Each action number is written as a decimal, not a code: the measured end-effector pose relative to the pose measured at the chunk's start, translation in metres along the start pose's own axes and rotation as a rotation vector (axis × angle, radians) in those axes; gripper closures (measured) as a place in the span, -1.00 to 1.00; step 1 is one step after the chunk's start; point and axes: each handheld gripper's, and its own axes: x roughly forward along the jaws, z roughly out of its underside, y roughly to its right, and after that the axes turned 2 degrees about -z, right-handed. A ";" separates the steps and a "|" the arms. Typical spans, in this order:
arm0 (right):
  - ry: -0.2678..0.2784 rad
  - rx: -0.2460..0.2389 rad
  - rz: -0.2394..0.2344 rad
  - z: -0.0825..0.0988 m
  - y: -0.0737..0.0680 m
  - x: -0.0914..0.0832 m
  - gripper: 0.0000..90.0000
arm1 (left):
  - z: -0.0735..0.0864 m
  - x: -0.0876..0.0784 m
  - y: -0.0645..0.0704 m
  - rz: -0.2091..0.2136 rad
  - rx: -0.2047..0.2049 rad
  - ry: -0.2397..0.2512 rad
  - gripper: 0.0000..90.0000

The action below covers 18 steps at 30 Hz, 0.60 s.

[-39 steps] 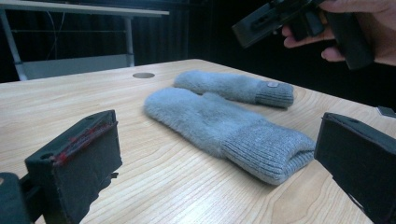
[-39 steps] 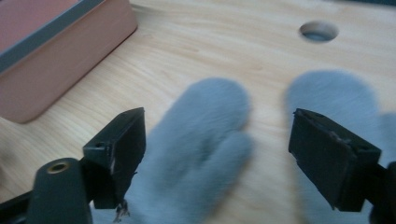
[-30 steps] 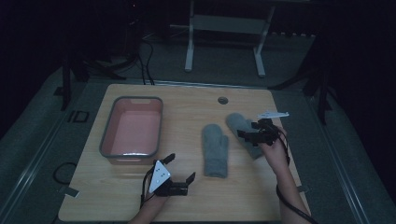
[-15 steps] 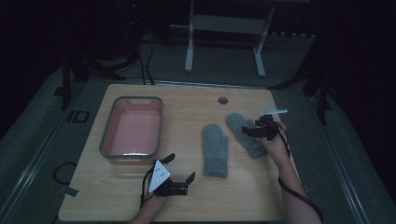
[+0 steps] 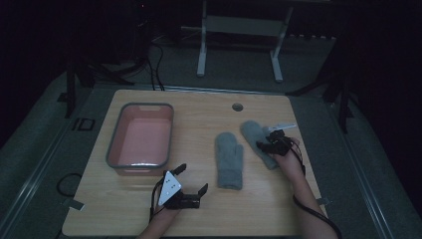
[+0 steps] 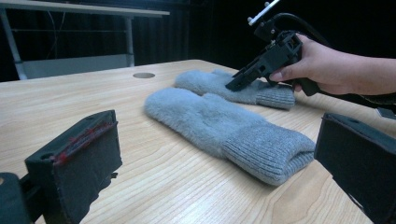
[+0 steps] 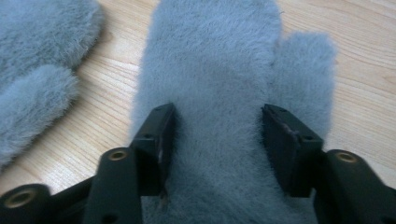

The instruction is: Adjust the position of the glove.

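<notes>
My right gripper (image 7: 215, 135) is down on the far mitten (image 5: 259, 142), which lies at the right of the table (image 5: 199, 107), just beside the near mitten (image 5: 229, 159). The jaws straddle the fleece, sunk into the pile, and they have just been closing with the mitten between them. I judge the pads are not yet pinching; there's fabric bulging between them, but no real fold caught. My left gripper (image 5: 186, 186) sits spread wide and empty near the front edge, right of the bin (image 5: 141, 137), pointing at the mittens.

What could go wrong from here? The jaws are set flat on a thick, soft thing. If they close on fluff alone, I get the top layer and the mitten sags or slides out when I lift. Pressing down too hard could pin it to the wood instead. The two mittens lie close at the thumb side, so a dragged lift could nudge the near one.

Against a second ago: my right hand has come down onto the mitten and the jaws have narrowed from wide. The left gripper, both mittens and the bin lie as they did.
</notes>
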 end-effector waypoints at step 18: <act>0.058 0.226 0.175 0.005 -0.027 -0.020 0.79 | 0.000 0.000 -0.001 -0.003 -0.008 -0.002 -0.99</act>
